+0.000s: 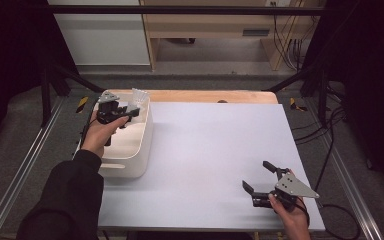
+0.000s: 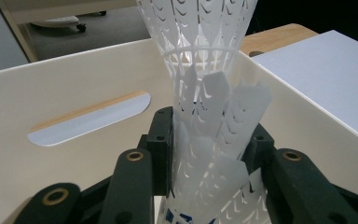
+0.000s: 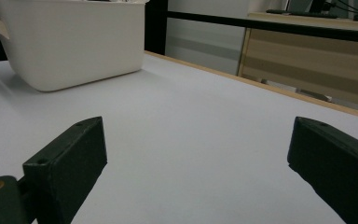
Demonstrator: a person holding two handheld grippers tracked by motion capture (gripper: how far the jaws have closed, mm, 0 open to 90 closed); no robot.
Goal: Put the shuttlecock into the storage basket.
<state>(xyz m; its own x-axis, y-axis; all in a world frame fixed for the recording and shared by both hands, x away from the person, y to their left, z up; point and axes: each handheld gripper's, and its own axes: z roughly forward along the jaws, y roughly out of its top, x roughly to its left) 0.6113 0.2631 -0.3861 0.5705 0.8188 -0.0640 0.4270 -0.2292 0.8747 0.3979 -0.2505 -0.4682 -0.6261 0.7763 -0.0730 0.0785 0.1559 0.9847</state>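
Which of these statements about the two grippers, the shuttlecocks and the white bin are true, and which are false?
1. The left gripper holds a stack of white plastic shuttlecocks. True.
2. The right gripper holds a shuttlecock. False: its jaws stand wide apart with nothing between them.
3. The left gripper is over the white bin. True.
4. The bin stands at the right side of the table. False: it stands at the left edge in the high view.
5. The right gripper is low over the table's near right corner. True.
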